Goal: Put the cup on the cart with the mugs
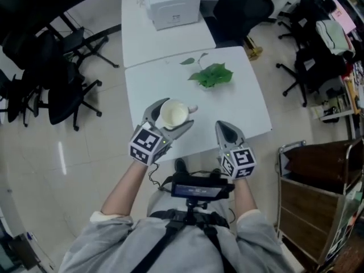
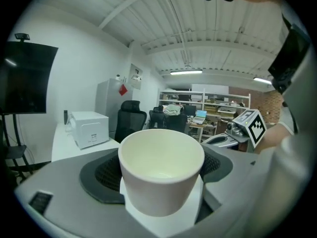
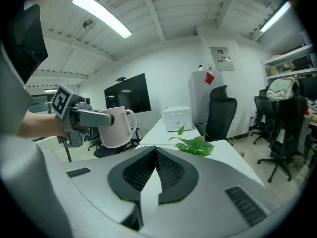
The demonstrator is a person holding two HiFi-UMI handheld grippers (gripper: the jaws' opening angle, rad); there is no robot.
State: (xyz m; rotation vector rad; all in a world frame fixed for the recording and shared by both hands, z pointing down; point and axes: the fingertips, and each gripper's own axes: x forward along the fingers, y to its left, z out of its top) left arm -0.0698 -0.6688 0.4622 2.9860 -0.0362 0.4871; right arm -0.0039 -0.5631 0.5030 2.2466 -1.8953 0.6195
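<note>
While the left gripper [image 1: 174, 116] clasps the cup [image 2: 161, 175], right gripper [image 1: 227, 131] closed — empty.

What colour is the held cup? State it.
Cream-white handled cup; left gripper view shows it best.

Two white surfaces [image 1: 250, 112] are standing end to end on a pale tile floor [image 1: 57, 169], w/ black office chairs [image 1: 62, 90] crowding the left side & more at right. Strip lights [image 3: 101, 18] are glowing on the white ceiling. A dark screen [image 3: 127, 99] is hanging on the wall.
</note>
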